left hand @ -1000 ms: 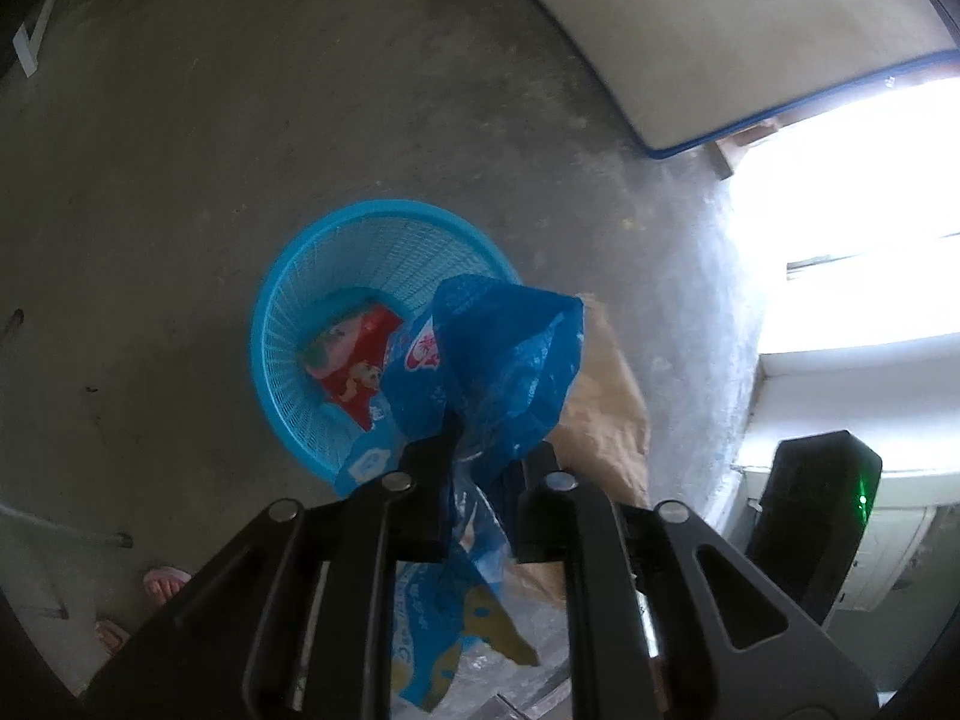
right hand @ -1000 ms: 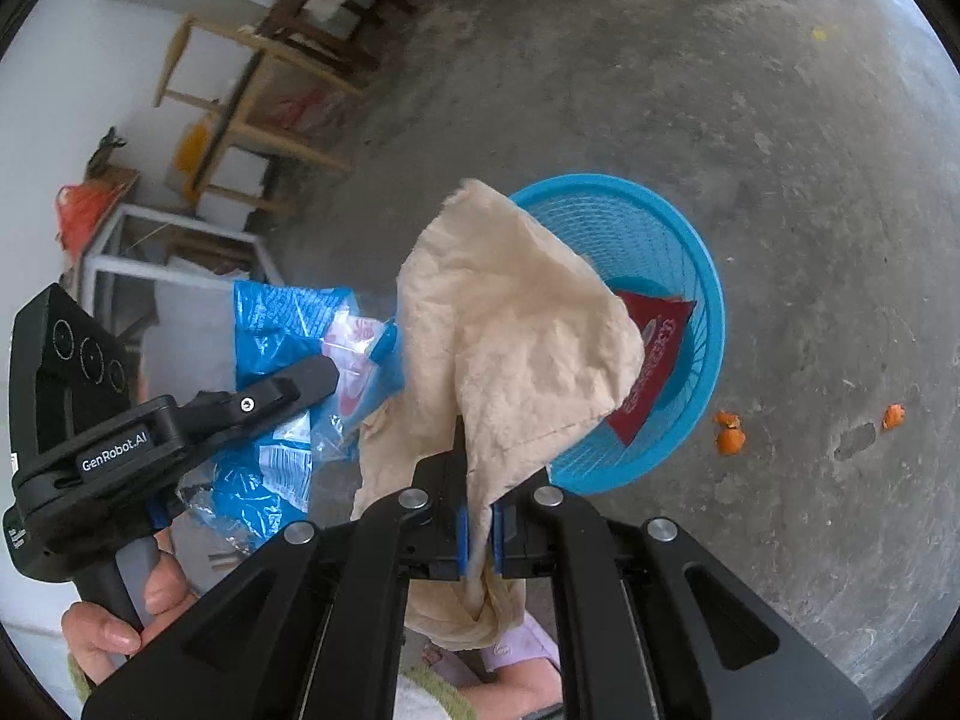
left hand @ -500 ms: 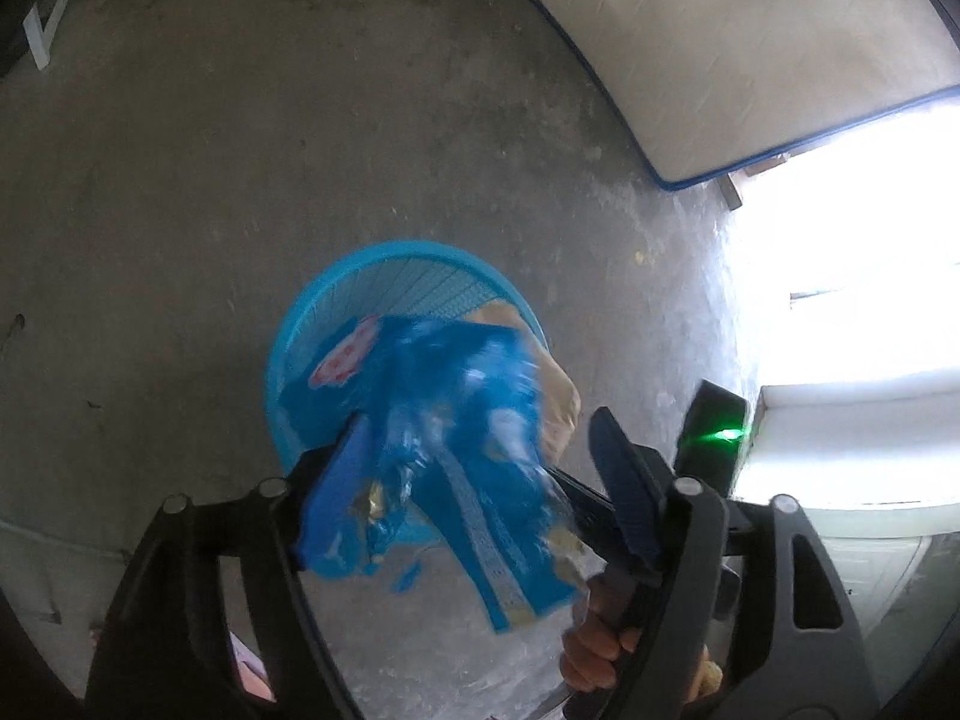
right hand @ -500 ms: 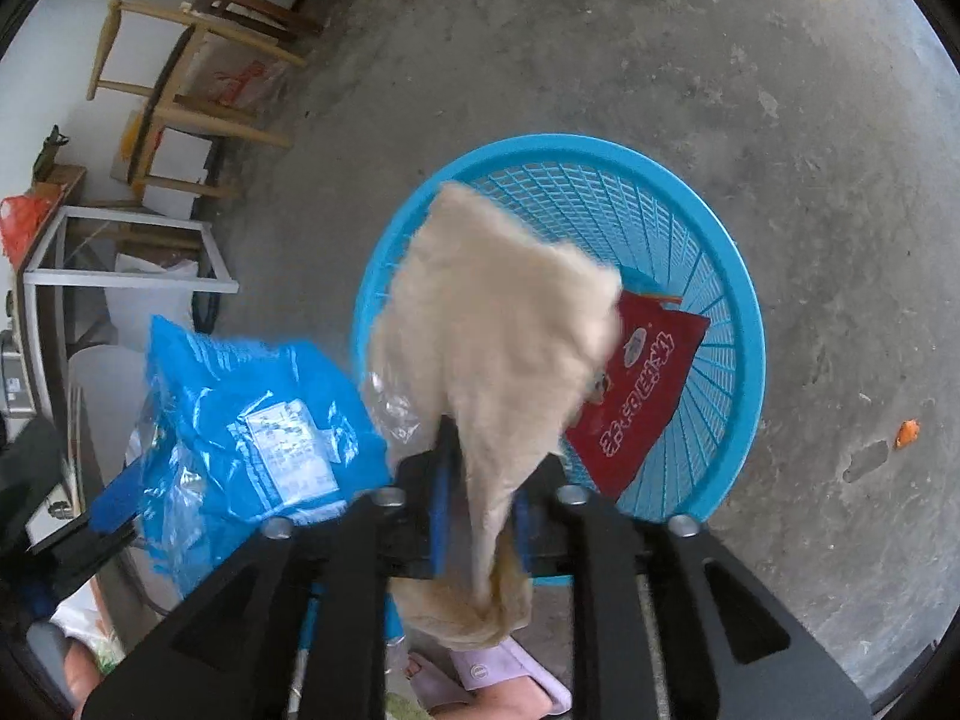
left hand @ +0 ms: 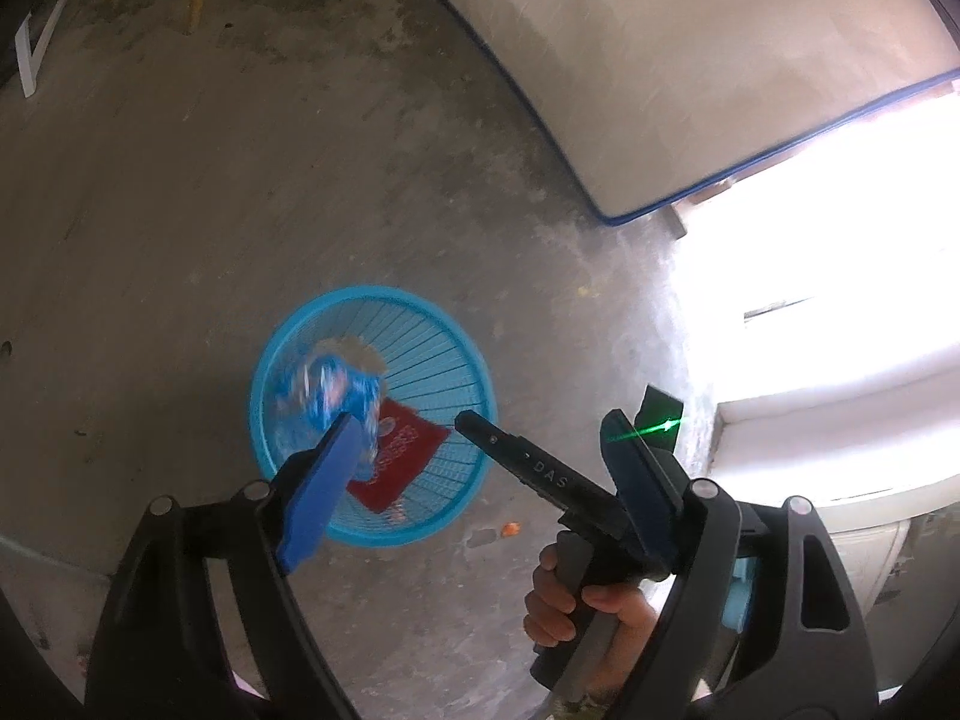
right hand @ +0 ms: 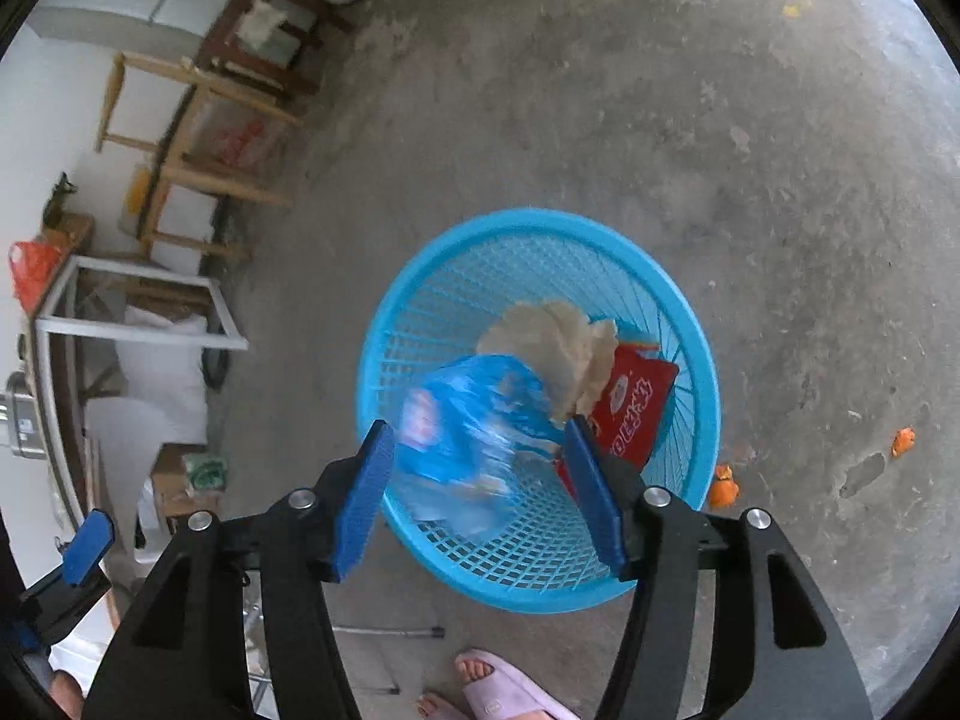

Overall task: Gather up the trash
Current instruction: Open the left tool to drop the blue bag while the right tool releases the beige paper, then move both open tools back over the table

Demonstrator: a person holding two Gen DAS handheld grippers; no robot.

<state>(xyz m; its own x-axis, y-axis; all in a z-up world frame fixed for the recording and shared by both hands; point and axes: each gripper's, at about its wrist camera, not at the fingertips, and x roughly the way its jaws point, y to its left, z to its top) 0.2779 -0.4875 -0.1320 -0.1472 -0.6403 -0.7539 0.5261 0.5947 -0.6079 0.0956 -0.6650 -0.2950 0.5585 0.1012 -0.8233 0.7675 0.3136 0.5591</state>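
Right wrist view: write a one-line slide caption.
Opening right gripper above the blue basket, where a blue bag, beige cloth and red packet show.

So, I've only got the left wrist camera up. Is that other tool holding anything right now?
Observer: No. The right gripper has its jaws opening, and neither pad presses on anything. The blue bag only shows between them because it is beyond them, blurred, inside the basket's outline.
Operator: And the pale lump behind that bag?
Observer: It's a crumpled beige paper in the blue basket, lying against the red packet.
Operator: Is there any trash left on the floor?
Observer: Yes. Besides the orange scrap by the rim, a second orange scrap lies farther out from the basket.
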